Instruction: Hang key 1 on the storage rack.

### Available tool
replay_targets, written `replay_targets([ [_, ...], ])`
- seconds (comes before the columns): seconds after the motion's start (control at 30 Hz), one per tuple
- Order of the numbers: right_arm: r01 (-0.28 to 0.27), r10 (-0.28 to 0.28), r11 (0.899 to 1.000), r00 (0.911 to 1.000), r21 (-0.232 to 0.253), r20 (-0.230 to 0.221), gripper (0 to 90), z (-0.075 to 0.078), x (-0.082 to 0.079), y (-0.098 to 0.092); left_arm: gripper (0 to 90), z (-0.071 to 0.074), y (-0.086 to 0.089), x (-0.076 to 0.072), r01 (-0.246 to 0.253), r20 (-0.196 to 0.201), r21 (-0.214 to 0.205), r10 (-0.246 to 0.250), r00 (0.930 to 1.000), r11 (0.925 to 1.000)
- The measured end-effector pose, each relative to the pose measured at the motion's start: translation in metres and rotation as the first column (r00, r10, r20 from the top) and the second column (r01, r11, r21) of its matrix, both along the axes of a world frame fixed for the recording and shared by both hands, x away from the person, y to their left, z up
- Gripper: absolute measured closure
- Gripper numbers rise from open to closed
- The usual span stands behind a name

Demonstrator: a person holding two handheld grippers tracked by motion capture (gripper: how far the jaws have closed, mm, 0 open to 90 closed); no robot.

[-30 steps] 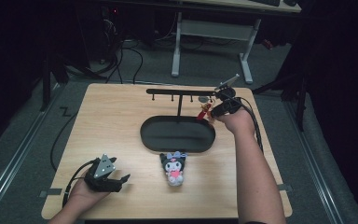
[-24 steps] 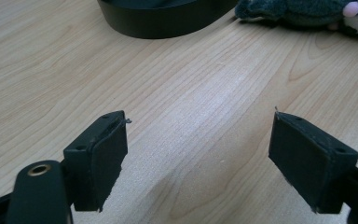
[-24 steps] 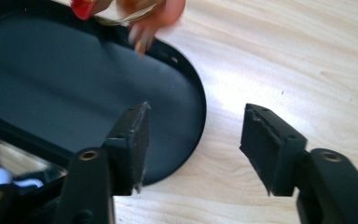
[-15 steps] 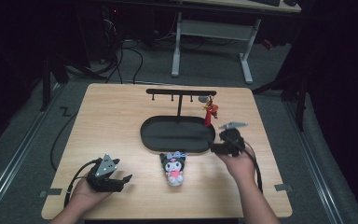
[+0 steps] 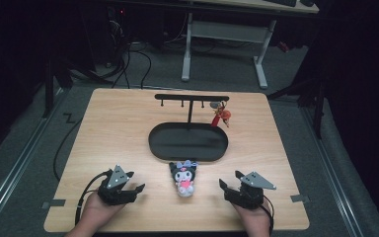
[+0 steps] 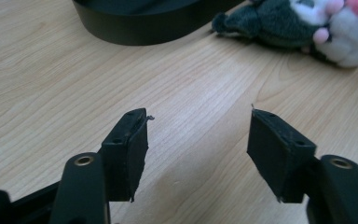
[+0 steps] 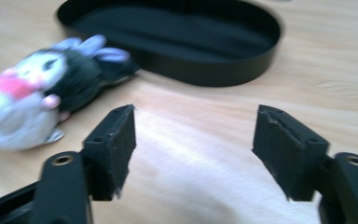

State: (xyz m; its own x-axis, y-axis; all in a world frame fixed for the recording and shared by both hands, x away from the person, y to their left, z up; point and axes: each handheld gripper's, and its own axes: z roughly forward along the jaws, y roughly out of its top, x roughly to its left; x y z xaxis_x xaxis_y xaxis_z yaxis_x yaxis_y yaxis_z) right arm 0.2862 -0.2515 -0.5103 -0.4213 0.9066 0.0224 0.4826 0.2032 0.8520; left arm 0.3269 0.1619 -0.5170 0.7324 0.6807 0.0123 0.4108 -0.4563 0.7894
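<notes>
right gripper back at the near edge, red charm left on the rack

right gripper [image 5: 227, 188] was up at the rack [image 5: 191, 98] a second ago, now it rests right of the plush toy [image 5: 183, 178], jaws apart and just been opening, nothing between. left gripper [image 5: 137, 190] hasn't budged, jaws apart but closing a bit, empty too. red charm [image 5: 221, 115] hangs over the black tray [image 5: 187, 142] behind the plush, nothing blocks either gripper
</notes>
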Motion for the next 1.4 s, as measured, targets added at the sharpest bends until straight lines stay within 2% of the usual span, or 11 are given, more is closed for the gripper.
replay_targets([
  [0.07,-0.025,0.025,0.999,0.9996,-0.035,0.011,29.3,0.000,-0.002,0.001,42.8,-0.001,-0.006,-0.001,-0.017,-0.001,0.013,0.017,0.9999,0.9998],
  [0.13,-0.011,0.012,0.999,0.9988,-0.032,0.047,32.2,-0.002,-0.006,-0.002,46.5,-0.001,-0.011,-0.002,-0.023,-0.011,-0.009,0.023,0.9997,0.9997],
  [0.23,0.020,-0.021,1.000,0.9977,0.020,0.064,32.7,-0.003,-0.009,-0.005,56.1,0.003,-0.021,-0.003,-0.010,0.001,-0.009,0.010,1.0000,0.9999],
  [0.37,0.006,-0.008,1.000,0.9951,0.027,0.099,33.3,-0.002,-0.011,-0.002,72.6,0.007,-0.040,0.000,-0.040,-0.004,-0.014,0.040,0.9992,0.9991],
  [0.43,-0.007,0.003,0.999,0.9954,0.039,0.096,33.6,-0.002,-0.013,-0.002,83.1,0.005,-0.055,0.003,-0.047,-0.019,0.015,0.048,0.9987,0.9988],
  [0.5,-0.015,0.009,0.998,0.9950,0.062,0.100,34.0,0.000,-0.016,-0.002,87.0,0.001,-0.072,0.008,-0.036,-0.032,0.063,0.038,0.9987,0.9974],
  [0.7,-0.021,0.012,0.996,0.9947,0.087,0.102,34.7,0.001,-0.018,-0.004,86.8,-0.003,-0.109,0.023,0.003,-0.075,0.094,0.004,0.9971,0.9955],
  [0.93,0.003,-0.012,0.993,0.9972,0.118,0.074,35.7,-0.003,-0.016,-0.015,88.5,0.000,-0.147,0.013,0.109,-0.096,0.086,-0.101,0.9903,0.9903],
  [1.23,0.075,-0.088,0.987,0.9925,0.142,0.085,35.6,-0.001,-0.016,-0.032,86.1,0.003,-0.204,0.001,0.215,-0.082,0.086,-0.208,0.9746,0.9728],
  [1.33,0.096,-0.110,0.986,0.9895,0.139,0.094,34.5,0.001,-0.016,-0.036,80.6,0.003,-0.207,-0.001,0.221,-0.079,0.072,-0.215,0.9734,0.9726],
  [1.4,0.099,-0.113,0.986,0.9891,0.136,0.094,34.1,0.001,-0.015,-0.037,65.2,0.001,-0.199,0.001,0.199,-0.075,0.049,-0.195,0.9779,0.9787],
])
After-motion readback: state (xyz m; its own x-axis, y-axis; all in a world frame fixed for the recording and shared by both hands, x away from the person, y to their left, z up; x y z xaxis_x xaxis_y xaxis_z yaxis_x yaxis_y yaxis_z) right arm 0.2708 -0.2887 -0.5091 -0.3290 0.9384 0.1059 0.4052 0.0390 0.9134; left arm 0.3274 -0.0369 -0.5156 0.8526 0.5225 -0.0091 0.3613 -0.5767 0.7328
